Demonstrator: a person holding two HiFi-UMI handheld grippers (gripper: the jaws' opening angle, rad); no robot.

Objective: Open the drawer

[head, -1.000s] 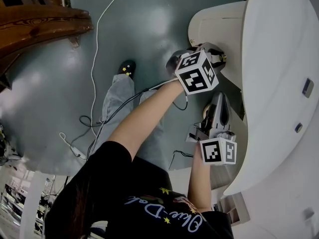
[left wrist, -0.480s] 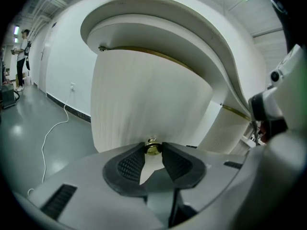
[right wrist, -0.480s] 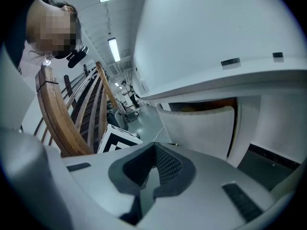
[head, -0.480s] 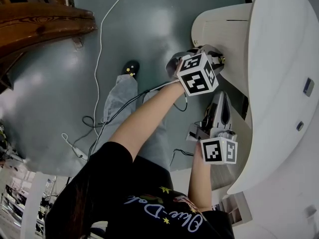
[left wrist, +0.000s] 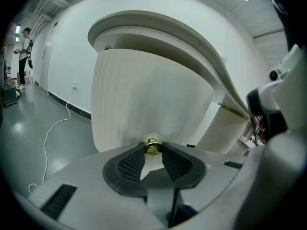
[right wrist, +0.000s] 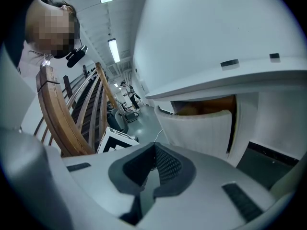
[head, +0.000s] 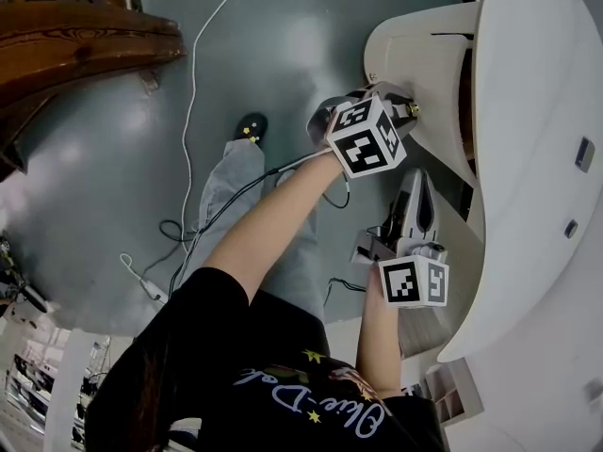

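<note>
A white cabinet drawer with a ribbed curved front (head: 415,59) (left wrist: 144,99) stands pulled partly out from under the white desk top (head: 537,158). A dark gap shows behind it, and the right gripper view shows its brown inside (right wrist: 204,108). My left gripper (head: 405,109) (left wrist: 152,150) is shut on the drawer's small gold knob (left wrist: 152,146). My right gripper (head: 415,182) (right wrist: 154,147) hangs just below the left one beside the cabinet. Its jaws are shut and hold nothing.
A grey floor with white and black cables (head: 188,111) lies at left. A curved wooden railing (head: 85,45) (right wrist: 57,114) stands at the upper left. The person's leg and shoe (head: 247,125) are under the left arm. Another person (left wrist: 24,56) stands far off.
The left gripper has drawn the knob and drawer front a little out from the cabinet, and the dark gap behind the front has widened. The right gripper has barely shifted.
</note>
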